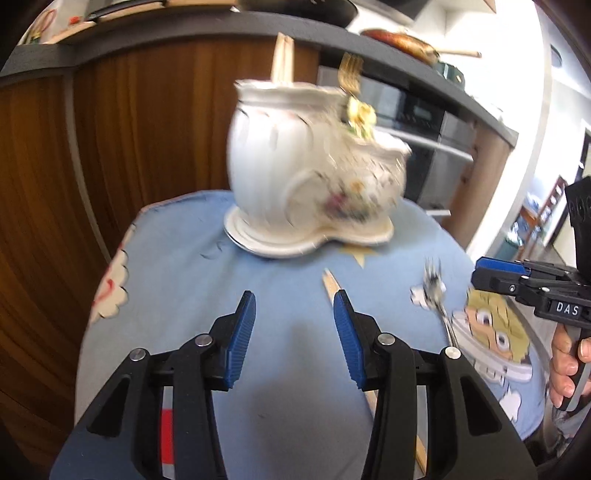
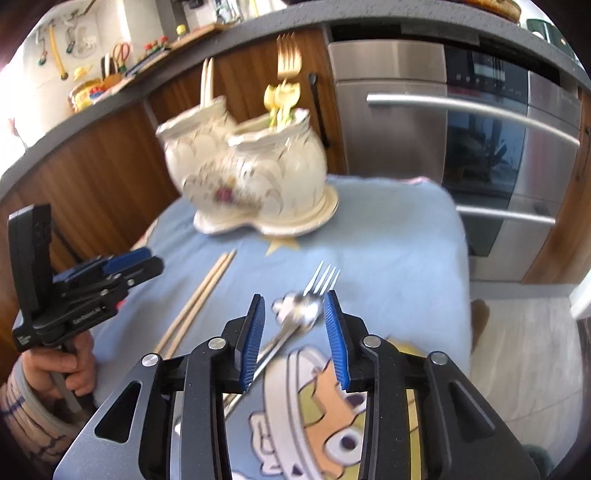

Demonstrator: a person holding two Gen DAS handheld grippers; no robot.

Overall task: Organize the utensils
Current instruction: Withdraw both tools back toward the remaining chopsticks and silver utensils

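A white floral ceramic utensil holder [image 1: 314, 173] with two pots stands at the far end of the blue cloth [image 1: 207, 280]; it also shows in the right wrist view [image 2: 251, 173]. It holds pale chopsticks [image 2: 207, 83] and a gold fork [image 2: 288, 53]. A pair of chopsticks [image 2: 201, 299] lies loose on the cloth, partly behind my left gripper's right finger [image 1: 347, 332]. A silver spoon [image 2: 299, 314] and silver fork [image 2: 323, 277] lie between the open fingers of my right gripper [image 2: 295, 332]. My left gripper [image 1: 293, 328] is open and empty above the cloth.
The cloth carries a cartoon print [image 2: 332, 398]. Wooden cabinets [image 1: 129, 129] and a dark countertop [image 1: 166, 26] stand behind. A steel oven [image 2: 461, 147] is at the right. The table edge drops to the floor [image 2: 524, 350] on the right.
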